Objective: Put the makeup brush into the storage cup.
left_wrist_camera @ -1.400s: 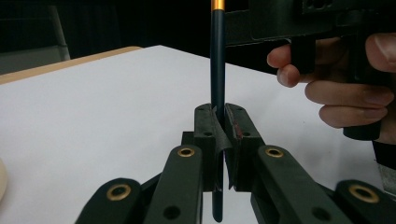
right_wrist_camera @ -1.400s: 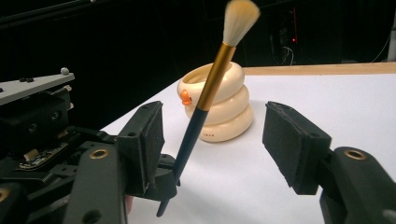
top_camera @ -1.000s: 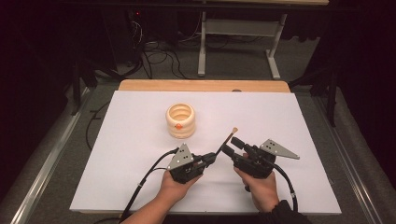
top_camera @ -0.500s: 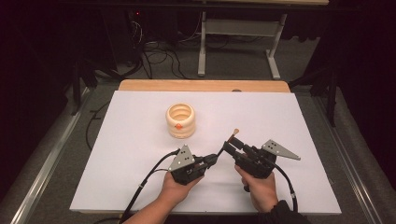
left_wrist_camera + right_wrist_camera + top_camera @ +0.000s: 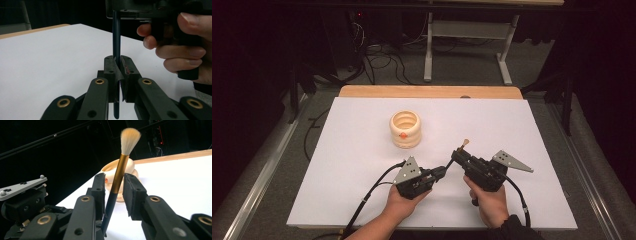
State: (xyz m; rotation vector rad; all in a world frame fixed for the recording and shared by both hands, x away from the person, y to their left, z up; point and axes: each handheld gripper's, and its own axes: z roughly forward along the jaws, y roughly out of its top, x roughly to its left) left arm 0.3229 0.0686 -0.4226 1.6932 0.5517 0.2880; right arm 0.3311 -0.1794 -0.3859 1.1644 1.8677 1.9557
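the left gripper (image 5: 443, 171) is clamped on the dark handle of a makeup brush (image 5: 117, 180), low over the near middle of the white board (image 5: 342, 160). the right gripper (image 5: 113, 192) straddles the brush's gold ferrule; its jaws have just been closing, with a sliver of gap visible on the right side. the cream ribbed holder (image 5: 405, 129) stands well apart, farther back. bare board lies on all sides, the wooden table edge (image 5: 427, 91) far behind.

Looks down from above at the white tabletop (image 5: 362, 150); rides close behind each tool, both sharing the black-handled, gold-ferruled brush (image 5: 119, 173).
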